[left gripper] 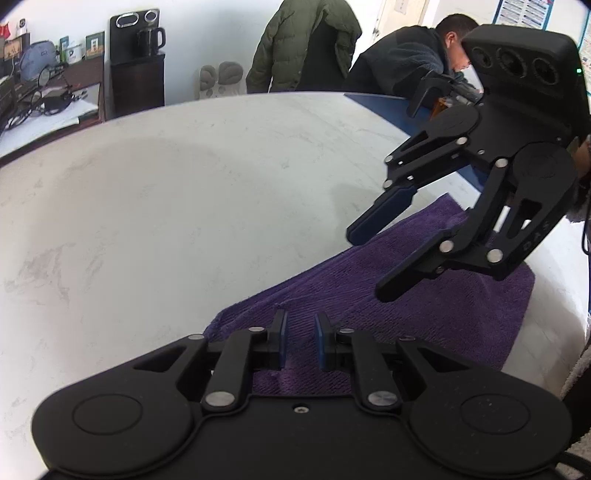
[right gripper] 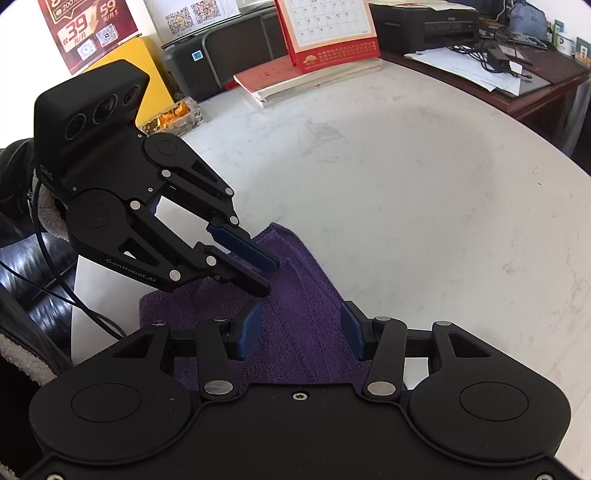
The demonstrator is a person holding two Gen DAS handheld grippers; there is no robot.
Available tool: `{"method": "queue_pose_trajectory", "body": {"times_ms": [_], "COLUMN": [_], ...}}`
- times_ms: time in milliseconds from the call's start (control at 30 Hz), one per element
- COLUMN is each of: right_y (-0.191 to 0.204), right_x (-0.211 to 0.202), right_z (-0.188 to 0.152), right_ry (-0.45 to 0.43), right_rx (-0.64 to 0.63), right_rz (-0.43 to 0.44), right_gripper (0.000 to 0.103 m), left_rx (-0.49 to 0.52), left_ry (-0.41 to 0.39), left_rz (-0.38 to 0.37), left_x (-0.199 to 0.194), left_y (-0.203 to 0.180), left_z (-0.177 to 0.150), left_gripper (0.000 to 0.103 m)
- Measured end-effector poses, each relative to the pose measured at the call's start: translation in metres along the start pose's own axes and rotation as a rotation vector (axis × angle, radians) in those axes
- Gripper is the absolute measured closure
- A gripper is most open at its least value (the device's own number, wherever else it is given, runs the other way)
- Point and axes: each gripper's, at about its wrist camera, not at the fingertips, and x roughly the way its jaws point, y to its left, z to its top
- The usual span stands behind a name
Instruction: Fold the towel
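- White marble-look tabletop (left gripper: pixel 184 192), faintly veined, wide and round-edged; office clutter stands beyond its far rim.
- Purple towel (left gripper: pixel 424 306), ribbed weave, lying flat near the table's front edge, already doubled into a long strip; a layered fold edge shows at its far end in the right wrist view (right gripper: pixel 291 295).
- Left gripper (left gripper: pixel 301 339), black with blue pads, tilted down over one end of the towel; jaws drawn narrow with a small gap between the pads, tips at the cloth; whether they pinch any fabric cannot be told. From the right wrist view (right gripper: pixel 267 275) its fingertips sit just above or on the towel.
- Right gripper (right gripper: pixel 301 332), same make, jaws spread about half wide, nothing clamped between them, hovering over the towel's other end; seen from the left wrist camera (left gripper: pixel 369 262) with both fingers above the cloth.
- Desk calendar (right gripper: pixel 328 33), red base, on books at the table's far side.
- Printer (right gripper: pixel 428 22), black, behind it.
- Person in dark fleece (left gripper: pixel 406 62), bent over beyond the table.
- Olive jacket (left gripper: pixel 303 40), hanging against the wall.
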Motion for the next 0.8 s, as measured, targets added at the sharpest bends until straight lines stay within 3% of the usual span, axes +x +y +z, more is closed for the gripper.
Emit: {"method": "queue_pose_trajectory", "body": {"times_ms": [433, 633, 800], "right_y": [0.007, 0.014, 0.015], "right_x": [0.03, 0.046, 0.048], "right_z": [0.022, 0.024, 0.019], "right_ry": [0.036, 0.095, 0.112], "right_rx": [-0.172, -0.255, -0.243], "right_rz": [0.106, 0.105, 0.099], "right_gripper": [0.056, 0.056, 0.056], "left_rx": [-0.078, -0.094, -0.105], "left_ry": [0.028, 0.014, 0.008], "left_rz": [-0.009, 0.01, 0.012], "left_x": [-0.021, -0.021, -0.025], "left_y": [-0.001, -0.002, 0.001], "left_z": [-0.017, -0.018, -0.019], "left_gripper": [0.083, 0.082, 0.077]}}
